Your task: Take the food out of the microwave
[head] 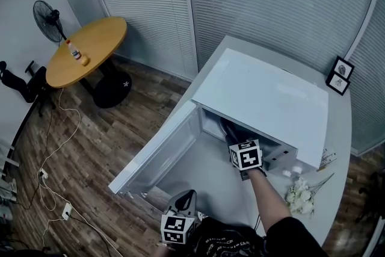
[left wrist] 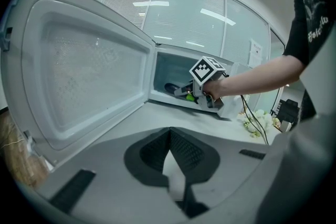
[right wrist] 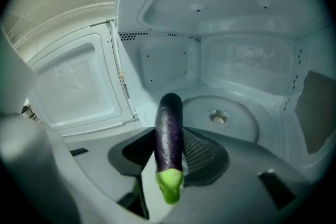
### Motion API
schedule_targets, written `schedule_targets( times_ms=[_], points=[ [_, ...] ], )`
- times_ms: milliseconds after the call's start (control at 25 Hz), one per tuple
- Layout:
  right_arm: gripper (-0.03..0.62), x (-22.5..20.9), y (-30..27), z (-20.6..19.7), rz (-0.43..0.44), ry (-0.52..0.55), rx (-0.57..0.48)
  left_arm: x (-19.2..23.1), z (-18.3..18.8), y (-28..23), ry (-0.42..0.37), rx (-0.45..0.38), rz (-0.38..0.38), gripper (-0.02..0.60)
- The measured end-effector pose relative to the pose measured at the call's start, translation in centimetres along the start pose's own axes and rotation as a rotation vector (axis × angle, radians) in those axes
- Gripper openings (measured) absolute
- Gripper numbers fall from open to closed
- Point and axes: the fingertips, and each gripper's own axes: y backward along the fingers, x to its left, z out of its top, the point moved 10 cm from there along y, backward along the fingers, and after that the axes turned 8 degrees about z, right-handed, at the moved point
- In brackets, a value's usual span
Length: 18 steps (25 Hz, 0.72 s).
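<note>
A white microwave (head: 258, 93) stands on the counter with its door (head: 162, 153) swung wide open to the left. My right gripper (right wrist: 170, 139) reaches into the cavity and is shut on a dark purple eggplant (right wrist: 169, 128). The eggplant's green stem end points back at the camera, and its far end sits over the edge of the glass turntable (right wrist: 231, 113). From the left gripper view the right gripper (left wrist: 184, 93) shows inside the opening with the eggplant (left wrist: 172, 87). My left gripper (left wrist: 169, 131) hangs low in front of the counter, shut and empty, its tips touching.
White flowers (head: 301, 195) and a cable lie on the counter right of the microwave. Two small picture frames (head: 340, 75) stand at the back right. A round wooden table (head: 87, 51), a fan (head: 48, 18) and floor cables (head: 54, 177) are at the left.
</note>
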Motion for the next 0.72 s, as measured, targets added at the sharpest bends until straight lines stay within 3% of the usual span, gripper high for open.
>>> schedule_targets(
  times_ms=[280, 720],
  points=[
    [0.16, 0.0, 1.0, 0.6, -0.037, 0.03, -0.049, 0.2, -0.4, 0.2, 0.004, 0.001, 0.004, 0.008],
    [0.16, 1.0, 3.0, 0.7, -0.057, 0.043, -0.044, -0.2, -0.3, 0.6, 0.002, -0.02, -0.011, 0.008]
  ],
)
